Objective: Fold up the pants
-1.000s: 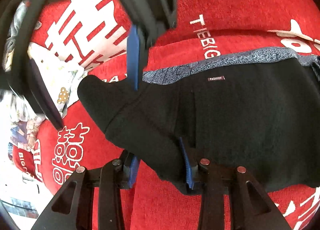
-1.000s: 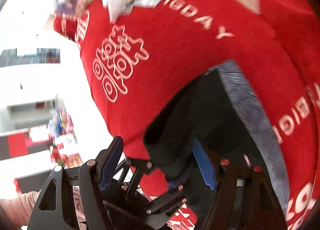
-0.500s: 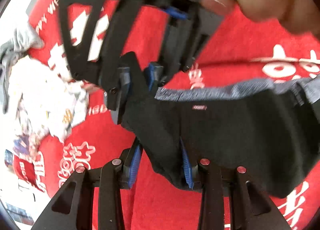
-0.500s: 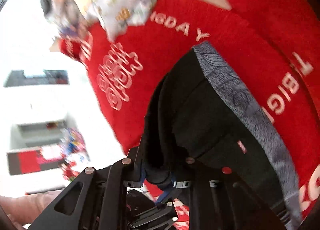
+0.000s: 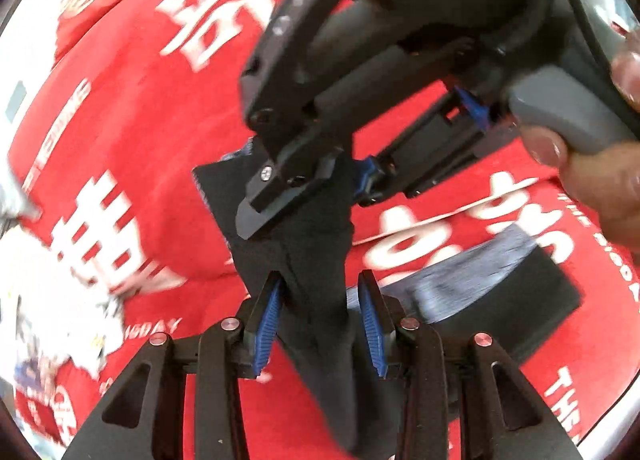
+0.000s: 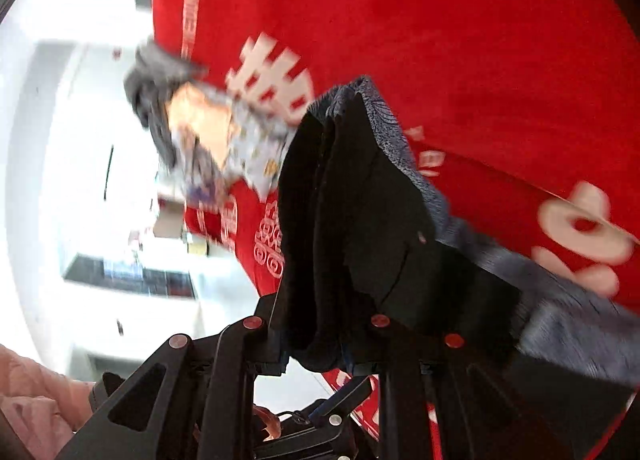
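Observation:
The black pants [image 5: 316, 260] with a grey patterned waistband [image 5: 472, 280] hang above the red cloth, lifted at one end. My left gripper [image 5: 320, 300] has its blue pads apart, with a bunched fold of the pants passing between them. My right gripper [image 5: 344, 180] appears in the left wrist view above, shut on the same fold. In the right wrist view the right gripper [image 6: 316, 356] is clamped on the black pants [image 6: 360, 220], whose waistband [image 6: 400, 140] trails away to the right.
A red cloth with white lettering [image 5: 160, 120] covers the surface. A pile of pale printed and grey clothes [image 6: 208, 128] lies at its edge; it also shows in the left wrist view [image 5: 48, 300]. A bright white room lies beyond [image 6: 60, 180].
The pants have been lifted off the cloth and now hang bunched. The right gripper has closed on the fold and risen. The left gripper's pads have opened wider around the fabric.

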